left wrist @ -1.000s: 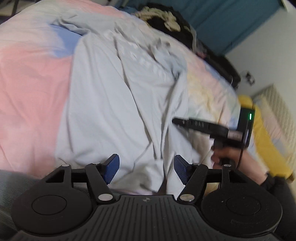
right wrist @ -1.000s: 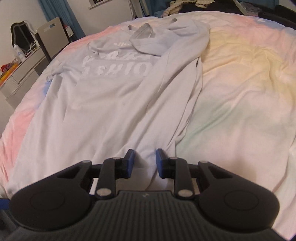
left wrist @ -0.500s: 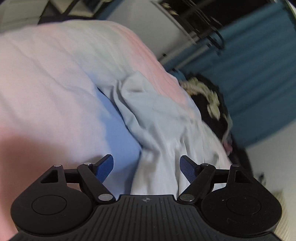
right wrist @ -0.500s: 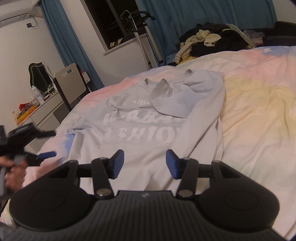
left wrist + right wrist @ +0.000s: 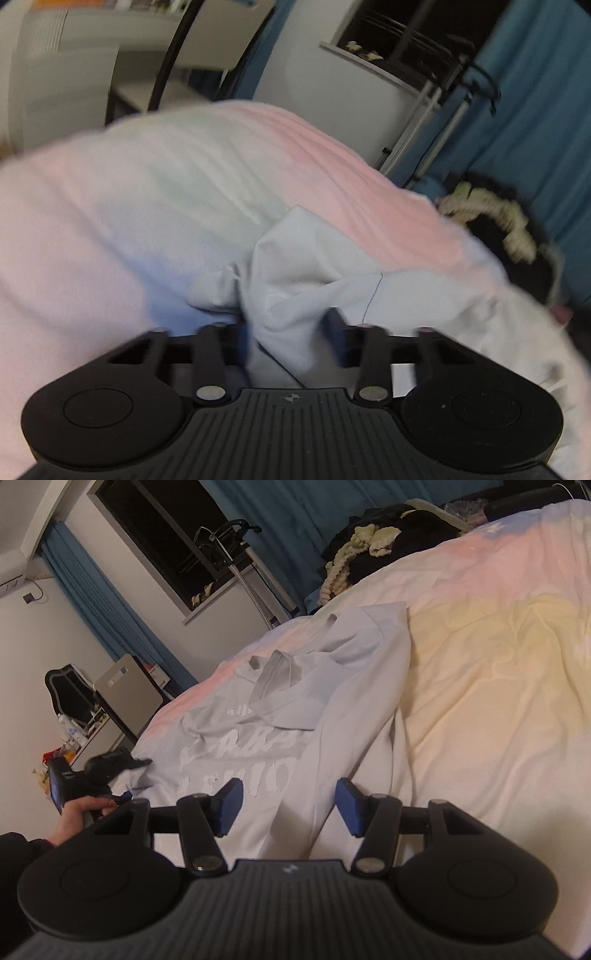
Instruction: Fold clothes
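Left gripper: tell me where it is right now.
The left gripper is at the pale shirt's left edge on the bed, closing on a bunched sleeve.

A bedroom in a home. A wide bed (image 5: 498, 686) under a pastel sheet of pink, yellow and pale blue fills most of both views, with a light grey T-shirt (image 5: 295, 738) spread on it. At eleven o'clock in the right wrist view, a dark window (image 5: 166, 539) is flanked by teal curtains (image 5: 96, 602), with a garment steamer stand (image 5: 240, 568) before it. At nine o'clock stand a dressing desk (image 5: 96, 734) with bottles, an ornate mirror (image 5: 66, 694) and a chair (image 5: 129, 694). At one o'clock, a heap of dark and cream clothing (image 5: 373, 550) lies off the bed's far edge.
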`<state>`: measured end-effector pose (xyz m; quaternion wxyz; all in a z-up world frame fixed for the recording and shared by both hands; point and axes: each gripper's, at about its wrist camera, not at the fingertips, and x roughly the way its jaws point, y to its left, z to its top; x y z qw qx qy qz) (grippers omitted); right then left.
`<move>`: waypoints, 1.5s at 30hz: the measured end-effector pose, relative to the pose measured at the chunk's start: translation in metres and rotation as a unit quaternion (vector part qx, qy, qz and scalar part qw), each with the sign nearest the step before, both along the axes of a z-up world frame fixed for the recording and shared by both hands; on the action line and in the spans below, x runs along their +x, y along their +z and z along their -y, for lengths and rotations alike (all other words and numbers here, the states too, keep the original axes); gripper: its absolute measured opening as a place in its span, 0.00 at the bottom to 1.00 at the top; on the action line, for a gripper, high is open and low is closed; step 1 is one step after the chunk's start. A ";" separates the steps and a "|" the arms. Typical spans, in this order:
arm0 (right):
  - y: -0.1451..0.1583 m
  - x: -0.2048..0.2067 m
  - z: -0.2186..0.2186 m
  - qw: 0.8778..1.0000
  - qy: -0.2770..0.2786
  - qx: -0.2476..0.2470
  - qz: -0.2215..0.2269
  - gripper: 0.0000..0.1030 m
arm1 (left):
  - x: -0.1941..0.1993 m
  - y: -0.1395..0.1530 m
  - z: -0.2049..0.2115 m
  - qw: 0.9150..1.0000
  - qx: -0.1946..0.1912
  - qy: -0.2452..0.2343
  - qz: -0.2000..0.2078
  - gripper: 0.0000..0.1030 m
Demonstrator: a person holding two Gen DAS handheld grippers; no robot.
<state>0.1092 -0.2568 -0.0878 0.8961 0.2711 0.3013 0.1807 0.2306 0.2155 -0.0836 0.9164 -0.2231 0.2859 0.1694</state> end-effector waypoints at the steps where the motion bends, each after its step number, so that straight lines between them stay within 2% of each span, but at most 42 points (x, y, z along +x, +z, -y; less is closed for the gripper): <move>1: 0.000 0.001 0.000 1.000 0.000 0.002 -0.002 0.55 | -0.001 0.006 0.006 1.000 0.017 -0.005 0.011 0.08; 3: 0.000 0.000 -0.001 1.000 0.000 0.007 -0.004 0.55 | -0.003 0.024 0.026 0.996 0.076 -0.014 0.037 0.08; 5: 0.002 -0.002 0.000 1.000 -0.002 0.008 -0.003 0.55 | -0.002 0.045 0.057 0.987 0.144 -0.049 0.055 0.08; 7: 0.003 -0.004 0.002 1.000 -0.008 0.011 -0.003 0.55 | -0.003 0.063 0.098 0.968 0.202 -0.125 0.078 0.07; 8: 0.004 -0.005 0.004 1.000 -0.010 0.014 -0.004 0.55 | -0.003 0.071 0.120 0.956 0.225 -0.167 0.087 0.07; 9: 0.004 -0.005 0.005 1.000 -0.012 0.016 -0.004 0.55 | -0.004 0.077 0.142 0.944 0.240 -0.205 0.094 0.07; 11: 0.006 -0.005 0.011 0.999 -0.024 0.022 -0.002 0.55 | -0.009 0.082 0.185 0.925 0.247 -0.276 0.092 0.08; 14: 0.007 -0.005 0.024 0.998 -0.046 0.038 0.000 0.55 | -0.022 0.076 0.246 0.895 0.269 -0.344 0.089 0.08; 15: 0.006 -0.005 0.028 0.998 -0.053 0.042 -0.001 0.55 | -0.026 0.070 0.262 0.888 0.274 -0.359 0.083 0.10; 17: 0.004 -0.006 0.035 0.997 -0.063 0.049 -0.004 0.55 | -0.024 0.053 0.286 0.880 0.283 -0.377 0.055 0.12; 18: 0.003 -0.006 0.038 0.996 -0.065 0.053 -0.006 0.55 | -0.020 0.043 0.294 0.878 0.283 -0.384 0.035 0.20; 20: 0.001 -0.008 0.042 0.996 -0.067 0.058 -0.009 0.55 | -0.019 0.028 0.302 0.878 0.273 -0.392 0.005 0.40; 21: 0.002 -0.010 0.043 0.996 -0.067 0.058 -0.009 0.55 | -0.021 0.024 0.302 0.880 0.270 -0.392 -0.001 0.57; 22: 0.002 -0.012 0.044 0.996 -0.066 0.057 -0.008 0.55 | -0.023 0.022 0.302 0.881 0.269 -0.390 0.000 0.66; 24: 0.004 -0.015 0.044 0.996 -0.065 0.063 -0.009 0.55 | -0.032 0.024 0.296 0.878 0.263 -0.400 0.007 0.73; 26: 0.005 -0.017 0.043 0.995 -0.060 0.073 -0.010 0.55 | -0.041 0.028 0.289 0.874 0.256 -0.412 0.015 0.74; 28: 0.007 -0.018 0.039 0.995 -0.051 0.080 -0.014 0.55 | -0.042 0.036 0.279 0.877 0.244 -0.413 0.027 0.74; 33: 0.012 -0.018 0.030 0.997 -0.041 0.066 -0.004 0.55 | -0.012 0.057 0.255 0.917 0.132 -0.373 0.053 0.74; 35: 0.011 -0.016 0.030 0.997 -0.045 0.058 -0.004 0.55 | 0.009 0.056 0.258 0.930 0.114 -0.346 0.039 0.74; 37: 0.008 -0.014 0.031 0.998 -0.050 0.049 -0.007 0.55 | 0.031 0.050 0.262 0.942 0.111 -0.316 0.013 0.70; 38: 0.006 -0.013 0.032 0.998 -0.051 0.047 -0.009 0.55 | 0.041 0.046 0.264 0.946 0.111 -0.304 -0.002 0.64; 40: 0.003 -0.012 0.032 0.998 -0.051 0.043 -0.013 0.55 | 0.061 0.037 0.267 0.952 0.104 -0.284 -0.047 0.08; 41: 0.001 -0.011 0.032 0.998 -0.050 0.042 -0.014 0.56 | 0.070 0.034 0.269 0.953 0.100 -0.277 -0.069 0.02; 42: 0.000 -0.011 0.031 0.998 -0.049 0.040 -0.013 0.56 | 0.076 0.035 0.273 0.953 0.097 -0.278 -0.075 0.02; 45: -0.001 -0.009 0.028 0.998 -0.044 0.035 -0.011 0.56 | 0.083 0.048 0.287 0.949 0.099 -0.295 -0.053 0.02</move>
